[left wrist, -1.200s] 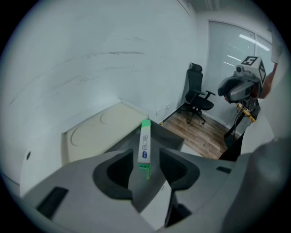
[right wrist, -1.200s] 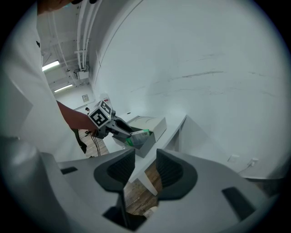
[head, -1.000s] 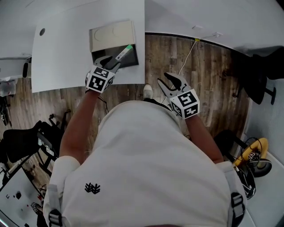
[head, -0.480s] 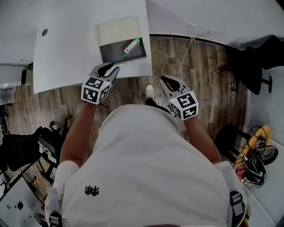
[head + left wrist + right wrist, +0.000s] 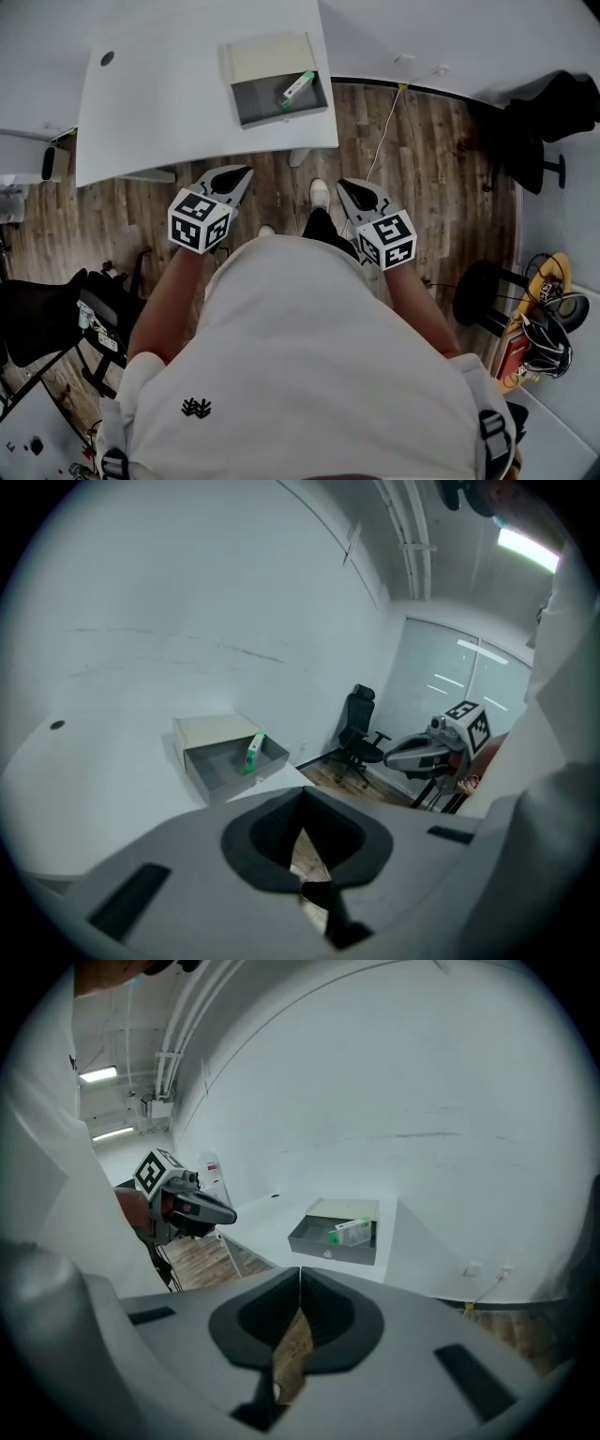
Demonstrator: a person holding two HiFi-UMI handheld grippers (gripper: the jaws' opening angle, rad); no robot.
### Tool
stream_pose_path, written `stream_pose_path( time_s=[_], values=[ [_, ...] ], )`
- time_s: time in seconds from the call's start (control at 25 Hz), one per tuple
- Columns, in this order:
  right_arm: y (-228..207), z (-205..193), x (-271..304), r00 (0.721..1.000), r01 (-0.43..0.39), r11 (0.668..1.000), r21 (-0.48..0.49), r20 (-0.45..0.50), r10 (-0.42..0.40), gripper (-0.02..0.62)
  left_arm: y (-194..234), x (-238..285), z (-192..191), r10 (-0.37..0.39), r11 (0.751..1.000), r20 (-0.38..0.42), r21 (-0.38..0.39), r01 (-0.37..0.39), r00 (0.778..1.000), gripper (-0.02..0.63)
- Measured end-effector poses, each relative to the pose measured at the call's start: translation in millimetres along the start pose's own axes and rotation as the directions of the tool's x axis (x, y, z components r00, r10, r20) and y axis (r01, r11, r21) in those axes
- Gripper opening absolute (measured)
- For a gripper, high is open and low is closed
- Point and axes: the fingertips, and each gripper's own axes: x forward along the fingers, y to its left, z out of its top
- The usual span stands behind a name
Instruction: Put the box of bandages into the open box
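Note:
The green and white box of bandages (image 5: 297, 89) lies inside the open grey box (image 5: 278, 100) on the white table (image 5: 169, 103); it also shows in the left gripper view (image 5: 253, 751) and the right gripper view (image 5: 350, 1232). My left gripper (image 5: 240, 172) is shut and empty, held over the floor short of the table's near edge. My right gripper (image 5: 345, 186) is shut and empty too, over the floor beside a shoe (image 5: 320, 194). In each gripper view the jaw tips meet with nothing between them.
The box's lid (image 5: 267, 56) lies open flat behind it. A cable (image 5: 384, 131) runs across the wooden floor (image 5: 431, 178). Black chairs (image 5: 553, 108) stand at the right, more gear (image 5: 56, 309) at the left. A yellow and black item (image 5: 548, 314) lies at the right.
Both grippers have closed and drawn back from the table toward my body. The left one has left the box of bandages in the open box. I have stepped back.

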Motion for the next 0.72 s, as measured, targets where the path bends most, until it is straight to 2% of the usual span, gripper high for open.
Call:
stream_pose_path(
  time_s=[0.32,0.72],
  values=[
    [38,-13,-7,1.000,0.003,1.000,0.014,0.003,-0.003,0.008,-23,-36,-24,-0.055,0.998,0.021,-0.021,0.055,0.998,0.006],
    [60,-3,-6,1.000,-0.014,0.999,-0.040,0.004,0.014,0.008,-28,-58,-33,-0.051,0.998,0.057,-0.039,0.054,0.997,0.006]
  ],
)
